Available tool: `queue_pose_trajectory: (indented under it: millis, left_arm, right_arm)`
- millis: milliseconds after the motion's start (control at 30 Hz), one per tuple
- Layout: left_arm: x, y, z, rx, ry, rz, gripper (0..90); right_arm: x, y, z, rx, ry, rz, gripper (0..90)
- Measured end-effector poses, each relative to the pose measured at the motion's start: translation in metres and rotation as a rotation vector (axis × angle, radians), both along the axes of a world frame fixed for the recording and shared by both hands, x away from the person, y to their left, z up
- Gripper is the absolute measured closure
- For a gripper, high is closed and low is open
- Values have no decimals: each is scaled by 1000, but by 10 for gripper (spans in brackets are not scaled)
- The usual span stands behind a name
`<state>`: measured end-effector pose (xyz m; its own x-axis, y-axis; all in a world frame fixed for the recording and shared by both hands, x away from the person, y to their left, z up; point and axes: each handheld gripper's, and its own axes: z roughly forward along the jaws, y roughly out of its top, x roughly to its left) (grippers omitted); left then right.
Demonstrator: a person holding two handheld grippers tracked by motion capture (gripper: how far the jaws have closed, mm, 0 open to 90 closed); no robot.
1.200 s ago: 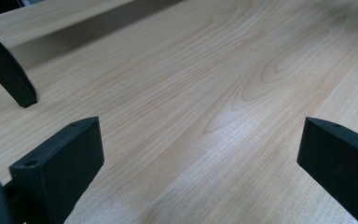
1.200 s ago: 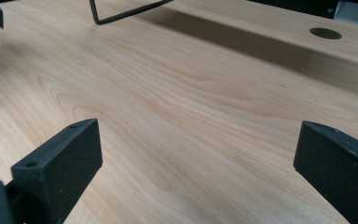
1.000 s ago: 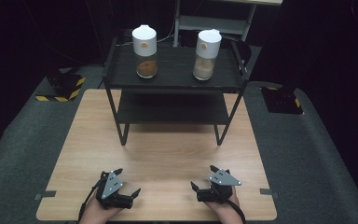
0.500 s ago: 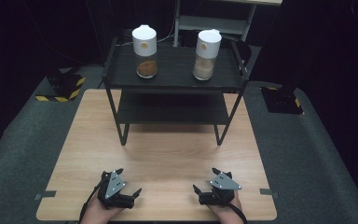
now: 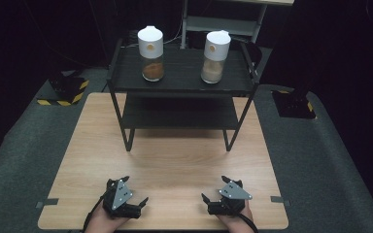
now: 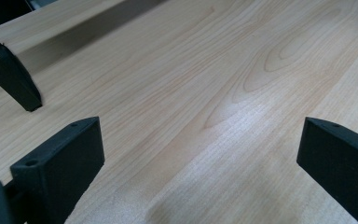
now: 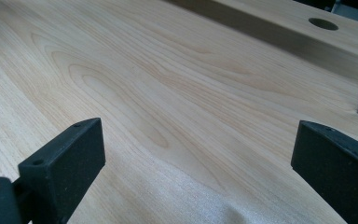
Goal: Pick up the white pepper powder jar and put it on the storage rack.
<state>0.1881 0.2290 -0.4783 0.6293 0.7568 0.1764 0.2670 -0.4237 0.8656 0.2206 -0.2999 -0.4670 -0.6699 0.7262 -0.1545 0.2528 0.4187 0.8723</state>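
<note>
- The wooden table (image 5: 175, 160) is the biggest thing here, and both tools rest low on its near edge; I think a hasty lift from so low could scrape a jaw along the wood
- The black two-level shelf (image 5: 182, 90) stands on the far half of the table, well apart from both hands. It looks light on its thin legs, so a hit against a leg (image 6: 16, 84) or against the top rim could, in my judgement, push the whole shelf and shake what stands on it
- Two jars with white lids stand upright on the top level: the left jar (image 5: 151, 53) with dark brown powder and the right jar (image 5: 215, 57) with paler powder, apart from each other. They are tall and narrow, so a grip taken too high, on the lid, may tip a jar or let it fall off the shelf edge
- The left gripper (image 5: 135, 206) has its jaws spread wide with nothing between them, only bare wood
- The right gripper (image 5: 213, 204) is also spread wide and empty. Both are far from the jars, so the reach is long, and a wrong height on arrival could knock a jar instead of closing around it
- A small round hole (image 7: 323, 23) is in the table near the shelf leg; it seems no danger
</note>
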Motion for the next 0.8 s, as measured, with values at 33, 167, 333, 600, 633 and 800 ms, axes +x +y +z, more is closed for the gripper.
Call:
queue_pose_trajectory:
  millis: [33, 167, 333, 600, 633, 800]
  left_arm:
    - [0, 1, 0, -3, 2, -4, 9]
    - [3, 4, 0, -19, 14, -8, 9]
    - [2, 3, 0, -7, 9, -16, 9]
    - [1, 3, 1, 3, 11, -20, 9]
    - [1, 3, 1, 4, 11, -20, 9]
    - [5, 4, 3, 8, 29, -34, 10]
  right_arm:
    - [0, 1, 0, -3, 0, -3, 23]
    - [0, 2, 1, -9, 1, -4, 23]
    - [1, 1, 1, -6, 10, -1, 23]
    - [6, 1, 4, -6, 39, 5, 22]
    - [6, 1, 4, -6, 39, 5, 22]
    - [7, -4, 3, 31, 55, -9, 22]
